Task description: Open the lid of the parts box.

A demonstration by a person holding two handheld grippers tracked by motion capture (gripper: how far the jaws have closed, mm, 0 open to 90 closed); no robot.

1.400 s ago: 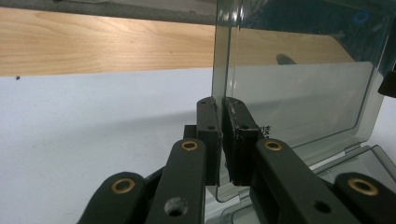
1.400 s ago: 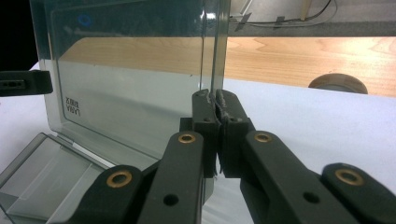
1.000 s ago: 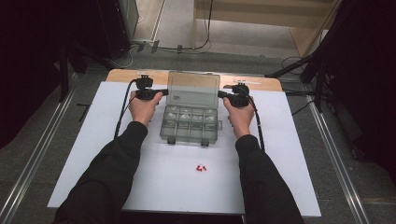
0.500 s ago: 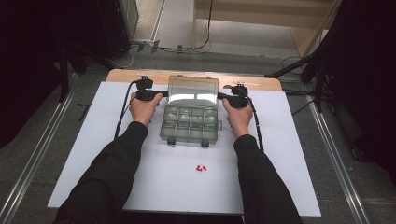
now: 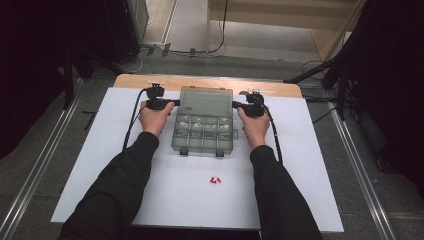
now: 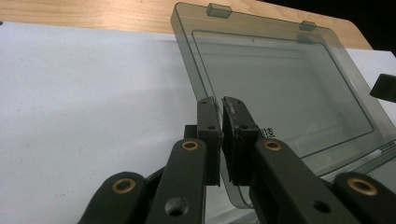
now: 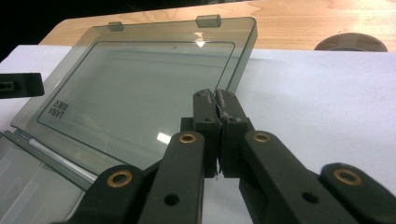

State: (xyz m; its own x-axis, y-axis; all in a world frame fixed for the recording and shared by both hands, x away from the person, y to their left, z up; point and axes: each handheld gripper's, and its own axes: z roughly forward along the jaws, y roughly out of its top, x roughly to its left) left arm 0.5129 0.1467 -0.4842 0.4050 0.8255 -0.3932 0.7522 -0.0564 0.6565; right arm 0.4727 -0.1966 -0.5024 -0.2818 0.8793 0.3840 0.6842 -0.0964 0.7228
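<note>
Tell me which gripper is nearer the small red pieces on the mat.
Right, only slightly. The right gripper and left gripper both sit well beyond the red pieces, each clamping the box lid.

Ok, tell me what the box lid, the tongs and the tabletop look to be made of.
Lid: smoke-tinted clear plastic, glossy; the white sheet shows through it and it carries a glare spot.
Left tongs and right tongs: matte black, probably moulded plastic, with brass-coloured pivot rivets; the pads look scuffed.
Tabletop: pale wood grain along the far edge, solid or veneer unclear, under a matte white sheet.
</note>
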